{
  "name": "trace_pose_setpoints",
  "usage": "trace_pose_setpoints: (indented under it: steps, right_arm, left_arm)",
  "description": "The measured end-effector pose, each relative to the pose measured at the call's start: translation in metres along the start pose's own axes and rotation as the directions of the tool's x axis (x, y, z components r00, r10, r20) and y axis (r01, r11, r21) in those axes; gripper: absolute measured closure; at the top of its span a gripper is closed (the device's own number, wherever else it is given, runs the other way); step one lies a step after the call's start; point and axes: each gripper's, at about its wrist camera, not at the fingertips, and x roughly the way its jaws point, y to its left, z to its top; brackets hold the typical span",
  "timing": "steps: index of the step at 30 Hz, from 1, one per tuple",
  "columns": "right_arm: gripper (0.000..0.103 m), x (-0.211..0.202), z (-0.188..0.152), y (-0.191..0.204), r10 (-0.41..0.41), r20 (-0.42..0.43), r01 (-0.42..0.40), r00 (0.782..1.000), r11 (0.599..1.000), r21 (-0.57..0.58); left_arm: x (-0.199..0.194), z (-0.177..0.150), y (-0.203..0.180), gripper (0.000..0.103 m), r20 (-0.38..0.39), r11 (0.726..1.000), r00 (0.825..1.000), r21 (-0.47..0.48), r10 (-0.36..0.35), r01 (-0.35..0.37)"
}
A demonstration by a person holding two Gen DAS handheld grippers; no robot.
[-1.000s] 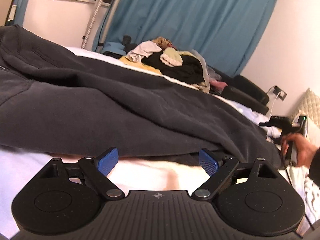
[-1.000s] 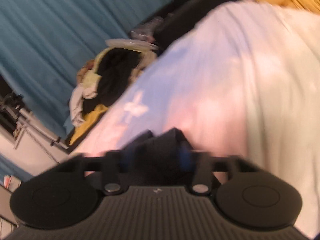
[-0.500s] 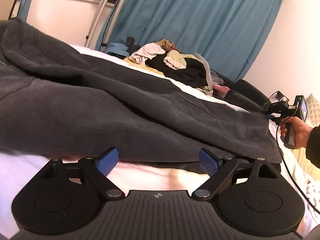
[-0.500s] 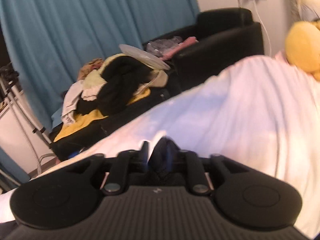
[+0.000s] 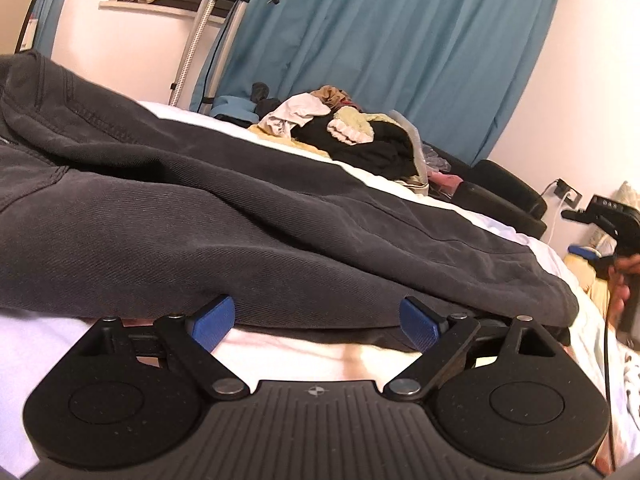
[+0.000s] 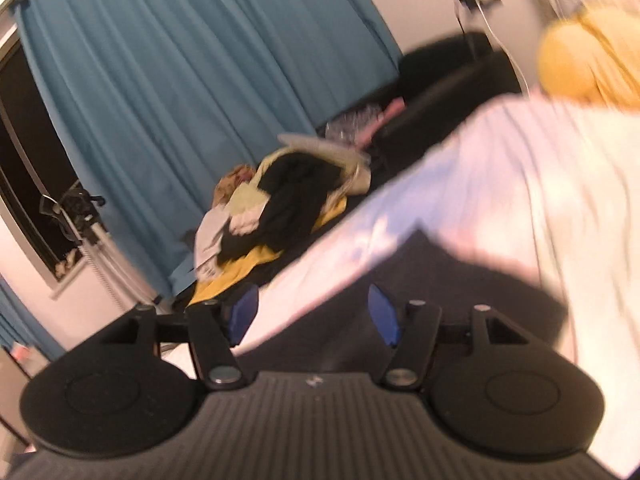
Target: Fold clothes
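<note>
Left gripper [image 5: 316,322]: my jaws wide, empty, at the near hem of the dark grey cotton trousers [image 5: 248,216] spread across the white bedsheet [image 5: 304,354]. Right gripper [image 6: 312,312]: jaws wide, above the trousers' corner.

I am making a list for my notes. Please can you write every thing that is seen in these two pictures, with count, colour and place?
dark garment: one, charcoal grey, spread across the bed, in front of the left tongs
bed sheet: one, white, under the garment
pile of clothes: one heap, black, yellow, cream and white, beyond the bed
curtain: one, teal blue, on the far wall
armchair: one, black, right of the pile
wall socket: one, with a white cable, beside the armchair
yellow soft object: one, blurred, top right in the right wrist view
left tongs: one, black with blue pads, open, at the garment's near edge
right tongs: one, black with blue pads, open, over dark fabric
</note>
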Motion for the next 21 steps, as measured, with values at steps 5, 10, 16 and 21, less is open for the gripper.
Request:
trace_pose_setpoints:
  steps: [5,10,16,21]
  right_arm:
    - [0.027,-0.033,-0.042,-0.032,0.069,-0.110,-0.028,0.992,0.942,0.334]
    - [0.019,-0.041,-0.059,-0.062,0.094,-0.219,0.041,0.971,0.840,0.541]
    - [0.012,-0.007,-0.064,-0.085,0.192,-0.264,0.035,0.945,0.744,0.667]
    - [0.012,0.025,-0.050,-0.102,0.218,-0.229,-0.032,0.949,0.787,0.617]
  left_arm:
    - [-0.018,-0.005,0.001,0.012,0.031,1.000,0.999,0.022,0.009,-0.010]
    - [-0.036,-0.005,-0.002,0.012,0.049,0.999,0.998,-0.002,0.041,-0.041]
    - [-0.061,0.002,-0.009,0.011,0.094,0.994,0.992,-0.084,0.079,-0.071]
    - [-0.062,0.004,-0.013,0.011,0.116,0.989,0.987,-0.111,0.111,-0.098]
